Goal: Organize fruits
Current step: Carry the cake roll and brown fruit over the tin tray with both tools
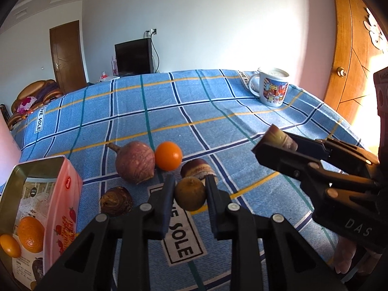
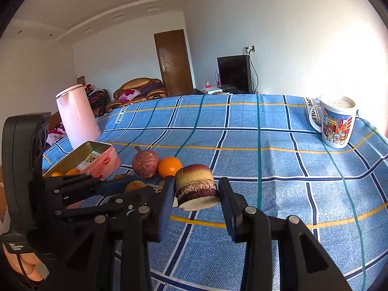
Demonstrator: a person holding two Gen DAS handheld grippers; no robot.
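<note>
Two grips are already made, so the carry to the pink tin [image 1: 64,194] is judged next; clearance over its rim is req'd. Right tongs [image 2: 196,194] are clamped on a cut purple-and-cream fruit chunk [image 2: 195,184], held off the desk [image 1: 218,111]. Left tongs [image 1: 190,191] are closed on a small brownish-green fruit [image 1: 190,194], w/ tin to their left.
</note>
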